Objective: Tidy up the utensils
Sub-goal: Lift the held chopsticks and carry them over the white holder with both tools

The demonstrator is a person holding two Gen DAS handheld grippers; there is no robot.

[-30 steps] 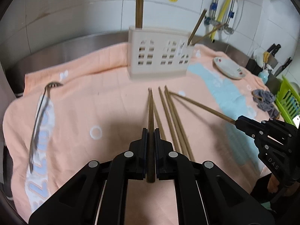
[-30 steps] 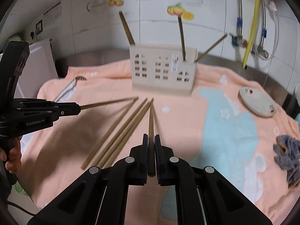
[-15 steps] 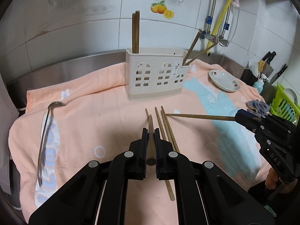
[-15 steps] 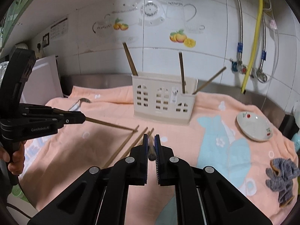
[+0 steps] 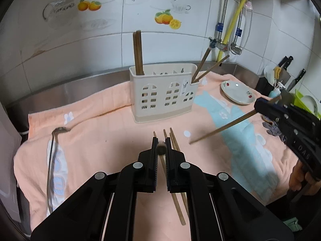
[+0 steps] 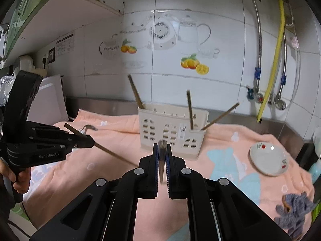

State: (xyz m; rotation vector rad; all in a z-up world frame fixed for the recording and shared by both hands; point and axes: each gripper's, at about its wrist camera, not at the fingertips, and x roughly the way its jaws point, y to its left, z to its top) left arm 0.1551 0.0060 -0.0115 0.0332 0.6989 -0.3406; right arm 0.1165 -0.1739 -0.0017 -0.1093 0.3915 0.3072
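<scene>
A cream utensil holder stands on the orange towel and holds several brown chopsticks. My left gripper is shut on one chopstick, seen end-on and lifted off the towel; it shows in the right wrist view tilted downward. My right gripper is shut on another chopstick, which shows in the left wrist view angled down to the left. Three loose chopsticks lie on the towel below my left gripper.
A metal ladle lies at the towel's left. A small white dish sits right of the holder. A grey knitted cloth lies at the right. Knives and a green rack stand far right.
Both grippers have lifted their chopsticks off the towel and tipped upward, so the views now face the wall and holder. Both chopsticks have swung from flat to hanging tip-down.
</scene>
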